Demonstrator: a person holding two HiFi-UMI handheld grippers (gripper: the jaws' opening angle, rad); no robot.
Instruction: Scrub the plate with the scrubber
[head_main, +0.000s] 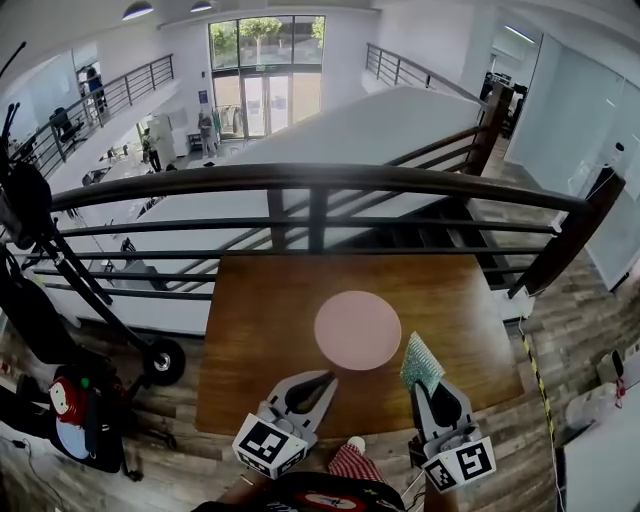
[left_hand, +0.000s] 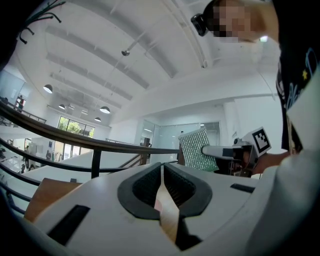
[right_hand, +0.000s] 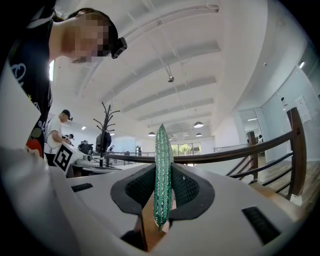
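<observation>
The pink plate (head_main: 357, 330) lay at mid-frame on the wooden tabletop (head_main: 255, 340). Just beside its lower right rim, the green scrubber (head_main: 422, 363) stood edge-up, pinched in the right hand-held gripper (head_main: 424, 384). The left hand-held gripper (head_main: 322, 381), at lower centre near the plate's lower edge, was pressed together and empty. A dark railing (head_main: 320, 180) crossed above the tabletop.

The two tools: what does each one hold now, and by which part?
The right tool holds the green scrubber by its near end; the rest sticks out past the jaws. The left tool is shut and holds nothing.
</observation>
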